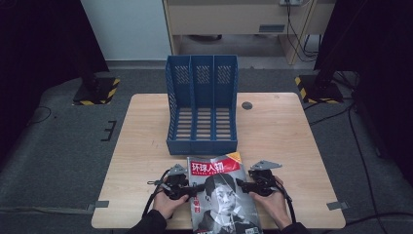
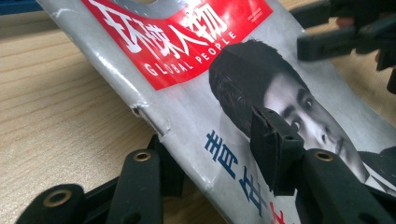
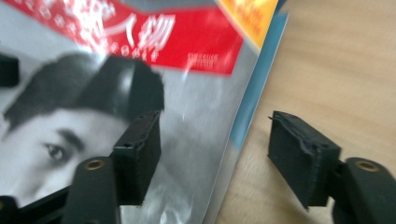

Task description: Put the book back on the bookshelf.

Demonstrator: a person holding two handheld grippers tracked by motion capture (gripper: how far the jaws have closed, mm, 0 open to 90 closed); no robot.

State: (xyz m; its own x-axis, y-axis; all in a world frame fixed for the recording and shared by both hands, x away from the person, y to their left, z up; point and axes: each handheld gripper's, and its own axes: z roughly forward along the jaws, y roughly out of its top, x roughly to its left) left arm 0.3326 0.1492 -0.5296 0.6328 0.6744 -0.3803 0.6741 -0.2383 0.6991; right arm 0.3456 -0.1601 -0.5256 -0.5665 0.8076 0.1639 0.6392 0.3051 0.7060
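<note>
A magazine with a red title band and a man's portrait lies at the near edge of the wooden table. My left gripper grips its left spine edge. In the left gripper view that gripper has one jaw under the magazine and the other pressed on the cover, and the edge is lifted off the wood. My right gripper is at the right edge. In its own view the gripper stands open, one jaw over the cover, the other over bare wood, neither pressing.
A blue three-slot file rack stands at the middle of the table, just beyond the magazine, its open side toward me. A small dark round cap sits in the tabletop to the rack's right. Bare wood lies on both sides.
</note>
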